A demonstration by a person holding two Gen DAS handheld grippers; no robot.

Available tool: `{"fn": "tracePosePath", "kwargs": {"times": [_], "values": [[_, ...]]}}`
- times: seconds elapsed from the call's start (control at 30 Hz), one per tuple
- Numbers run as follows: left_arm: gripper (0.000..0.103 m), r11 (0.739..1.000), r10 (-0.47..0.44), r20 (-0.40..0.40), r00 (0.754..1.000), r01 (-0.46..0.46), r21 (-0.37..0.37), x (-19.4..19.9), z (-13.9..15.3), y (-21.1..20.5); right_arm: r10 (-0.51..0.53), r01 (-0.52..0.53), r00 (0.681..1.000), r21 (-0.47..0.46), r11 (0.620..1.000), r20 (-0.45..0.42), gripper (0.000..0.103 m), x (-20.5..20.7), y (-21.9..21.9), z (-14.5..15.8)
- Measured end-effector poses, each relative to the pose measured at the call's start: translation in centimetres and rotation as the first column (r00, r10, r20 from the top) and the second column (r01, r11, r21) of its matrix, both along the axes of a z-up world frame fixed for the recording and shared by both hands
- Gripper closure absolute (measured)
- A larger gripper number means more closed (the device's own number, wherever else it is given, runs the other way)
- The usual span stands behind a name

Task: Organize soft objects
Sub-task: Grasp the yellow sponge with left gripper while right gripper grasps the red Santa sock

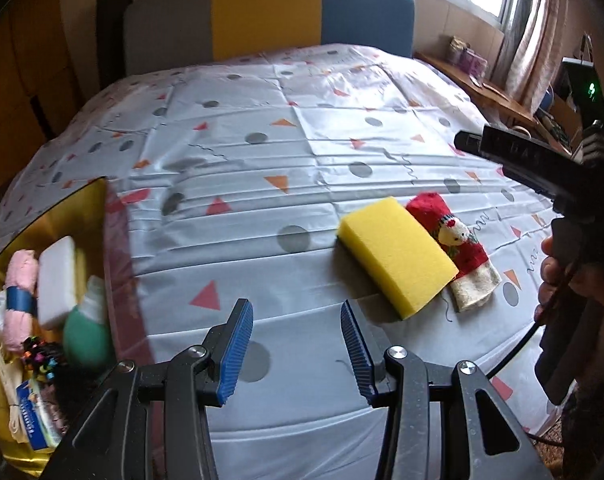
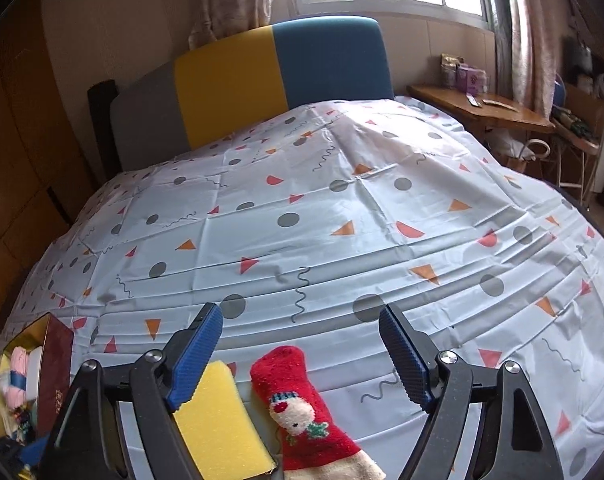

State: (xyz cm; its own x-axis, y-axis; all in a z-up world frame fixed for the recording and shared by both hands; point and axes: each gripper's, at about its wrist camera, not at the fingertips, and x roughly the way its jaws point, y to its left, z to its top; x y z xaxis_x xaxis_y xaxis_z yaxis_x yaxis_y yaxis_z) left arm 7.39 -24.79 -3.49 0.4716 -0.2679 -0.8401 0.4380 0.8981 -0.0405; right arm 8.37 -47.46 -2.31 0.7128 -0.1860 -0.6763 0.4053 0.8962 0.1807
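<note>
While we look along both tools, the scene reads as follows.

Left hand-held gripper: we see its blue pads standing apart with nothing between them, released above the bed cover.
Right hand-held gripper: we see its jaws spread wide over the sock, pads not touching it; nothing is grasped. In the left view its dark body, held by a hand, shows at the right edge.
Sponge: yellow block lying flat on the cover, ahead and to the right of the left hand-held gripper; in the right view it sits partly under that tool's left finger.
Sock: red with a cream cuff and a small figure on it, lying just beside the sponge, touching along its length, below and between the right hand-held gripper's fingers.
Box: gold-lined, at the left of the left hand-held gripper, on the bed.
Box contents: we make out a white block, a pink roll with a blue band, and a green rounded thing; the rest is too blurred to name.
</note>
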Motion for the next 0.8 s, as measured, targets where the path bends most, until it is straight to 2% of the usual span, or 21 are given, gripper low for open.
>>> {"fn": "tracePosePath", "kwargs": {"times": [0.2,0.37,0.47,0.6,0.73,0.8], "values": [[0.056,1.000,-0.026,-0.002,1.000,0.026,0.012,0.4,-0.4,-2.3,-0.035,0.035,0.999,0.029,0.999,-0.005,0.022,-0.3,-1.1,0.1],[0.045,0.998,-0.064,-0.011,0.998,0.064,-0.006,0.4,-0.4,-4.3,-0.084,0.083,0.996,0.070,0.994,0.012,0.020,-0.9,-2.7,0.4],[0.045,0.997,-0.073,-0.068,0.995,0.070,-0.037,0.9,-1.2,-5.1,-0.116,0.114,0.993,0.104,0.988,0.011,0.020,-1.2,-3.8,0.4],[0.045,0.996,-0.042,-0.158,0.987,0.030,-0.081,1.9,-2.5,-5.3,-0.150,0.149,0.989,0.133,0.980,-0.005,0.020,-1.5,-5.0,0.1],[0.045,0.994,-0.037,-0.193,0.981,0.016,-0.108,2.5,-2.9,-6.0,-0.179,0.177,0.984,0.159,0.971,-0.005,0.020,-1.8,-6.0,0.1],[0.039,0.993,-0.034,-0.208,0.978,0.010,-0.118,3.0,-3.1,-6.7,-0.183,0.181,0.983,0.178,0.967,-0.008,0.020,-1.9,-6.2,0.0]]}}
